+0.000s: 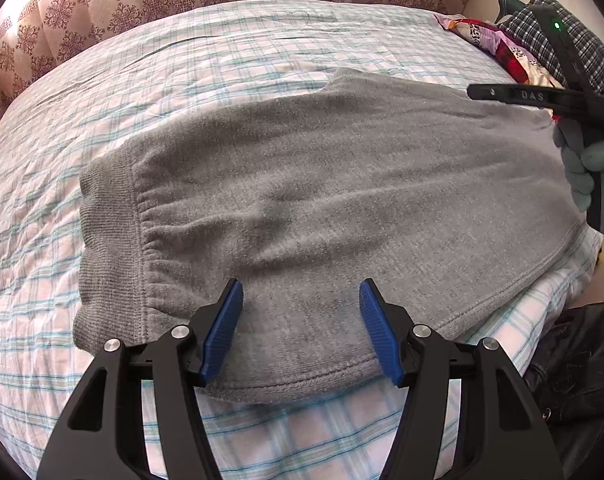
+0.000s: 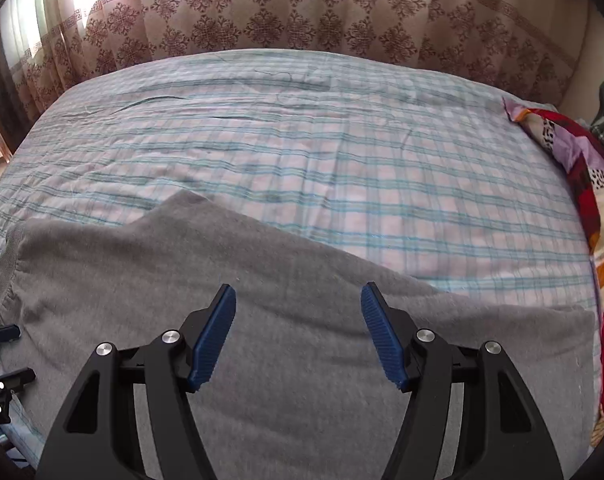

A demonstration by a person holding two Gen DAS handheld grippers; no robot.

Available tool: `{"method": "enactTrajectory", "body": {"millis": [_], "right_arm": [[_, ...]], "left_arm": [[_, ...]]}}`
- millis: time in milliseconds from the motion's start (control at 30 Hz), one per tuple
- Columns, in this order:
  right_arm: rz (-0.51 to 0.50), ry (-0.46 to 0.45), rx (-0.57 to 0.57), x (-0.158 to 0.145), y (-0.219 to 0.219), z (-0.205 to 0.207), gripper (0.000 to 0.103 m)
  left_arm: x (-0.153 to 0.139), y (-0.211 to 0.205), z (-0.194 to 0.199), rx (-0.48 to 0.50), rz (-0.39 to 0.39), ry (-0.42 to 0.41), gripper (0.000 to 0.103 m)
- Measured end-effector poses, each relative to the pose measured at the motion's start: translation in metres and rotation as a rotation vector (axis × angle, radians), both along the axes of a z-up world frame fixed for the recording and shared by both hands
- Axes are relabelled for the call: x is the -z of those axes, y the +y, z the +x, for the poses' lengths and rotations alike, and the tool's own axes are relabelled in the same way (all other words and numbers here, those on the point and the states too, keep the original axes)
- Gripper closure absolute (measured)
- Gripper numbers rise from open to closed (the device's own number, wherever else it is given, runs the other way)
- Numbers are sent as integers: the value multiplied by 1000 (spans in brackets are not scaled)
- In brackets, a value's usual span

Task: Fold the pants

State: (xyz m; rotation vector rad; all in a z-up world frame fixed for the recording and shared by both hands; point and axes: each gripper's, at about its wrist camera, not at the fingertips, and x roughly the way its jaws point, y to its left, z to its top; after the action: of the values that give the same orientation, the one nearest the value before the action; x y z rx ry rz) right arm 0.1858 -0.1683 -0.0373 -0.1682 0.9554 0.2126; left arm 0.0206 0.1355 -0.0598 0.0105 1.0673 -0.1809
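Left gripper (image 1: 300, 330) agape over pants (image 1: 321, 200); "DAS" lettering (image 1: 533, 96)

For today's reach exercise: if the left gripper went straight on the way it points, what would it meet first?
Most likely the grey pants, lying flat on the bed. The left gripper is open with only that cloth between and ahead of its fingers, though depth is hard to judge.

1. The pants (image 1: 321, 200) are looking like soft, fuzzy matt grey fleece, with a ribbed knit waistband (image 1: 106, 248).
2. The bed sheet (image 2: 341, 168) is showing thin, wrinkled plaid cloth.
3. The left gripper (image 1: 300, 330) is showing matt black plastic, ridged blue pads (image 1: 222, 332) and shiny metal pins.
4. The curtain (image 2: 282, 12) is appearing as patterned cloth.
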Motion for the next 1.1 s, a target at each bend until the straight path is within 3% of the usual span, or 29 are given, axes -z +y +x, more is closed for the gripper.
{"method": "enactTrajectory", "body": {"millis": [267,500,633,867,1100], "right_arm": [[6,57,169,15,-86,-54,38],[-5,134,143,37,-98,-70,36],[18,147,129,43,-103,-72,35],[123,104,180,13,-130,-84,35],[175,4,429,-21,-225,-126,35]], "left_arm": [[-24,-74,30,138,-25,-80,41],[-9,-131,41,240,-14,-32,41],[8,-139,36,249,13,2,40],[6,-142,41,248,40,15,36],[-11,-175,49,318,42,-13,32]]}}
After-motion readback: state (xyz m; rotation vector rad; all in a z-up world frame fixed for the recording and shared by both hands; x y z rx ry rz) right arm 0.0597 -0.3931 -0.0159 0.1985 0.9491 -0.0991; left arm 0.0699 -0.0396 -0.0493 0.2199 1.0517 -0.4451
